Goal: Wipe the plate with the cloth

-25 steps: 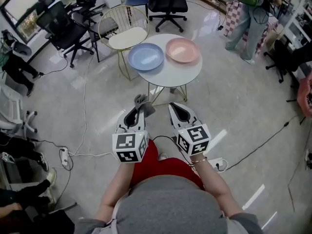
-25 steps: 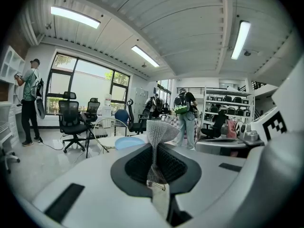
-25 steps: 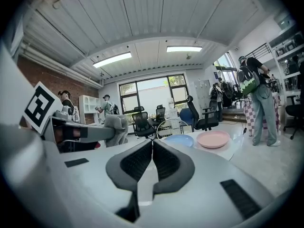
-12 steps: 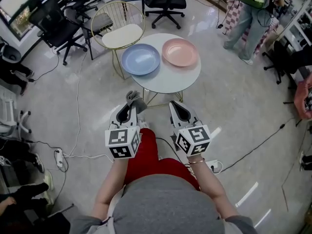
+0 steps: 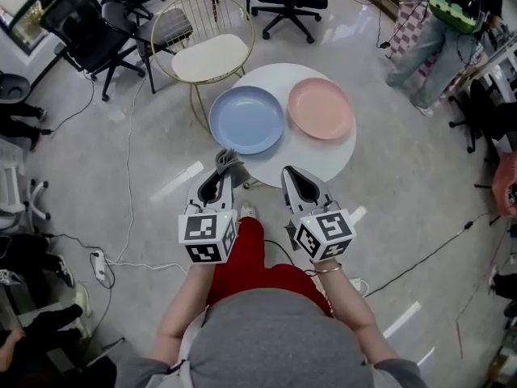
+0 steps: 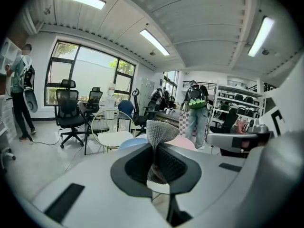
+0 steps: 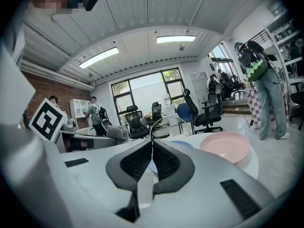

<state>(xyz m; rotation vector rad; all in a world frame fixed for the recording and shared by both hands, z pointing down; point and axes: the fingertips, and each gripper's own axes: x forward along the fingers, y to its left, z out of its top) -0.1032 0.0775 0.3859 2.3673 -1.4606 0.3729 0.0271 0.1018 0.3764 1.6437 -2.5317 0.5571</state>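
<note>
Holding the grey cloth (image 5: 229,162) pinched btwn its jaws, the left gripper (image 5: 220,178) hovers just short of the round white table (image 5: 309,157). In the left gripper view the cloth (image 6: 160,131) fans up out of the clamped jaws of the left gripper (image 6: 158,152).

The right gripper (image 5: 293,181) is alongside at the same level. Its jaws are pressed together w/ nothing in them, as the right gripper view shows (image 7: 152,148).

The blue plate (image 5: 246,120) sits on the near-left part of the table, directly ahead of the cloth & not touching it. It also shows past the jaws in both gripper views (image 6: 131,143) (image 7: 182,144). The pink plate (image 5: 321,108) lies just beside the blue one, to its right. A wire-frame chair (image 5: 208,55) stands beyond the table.
</note>
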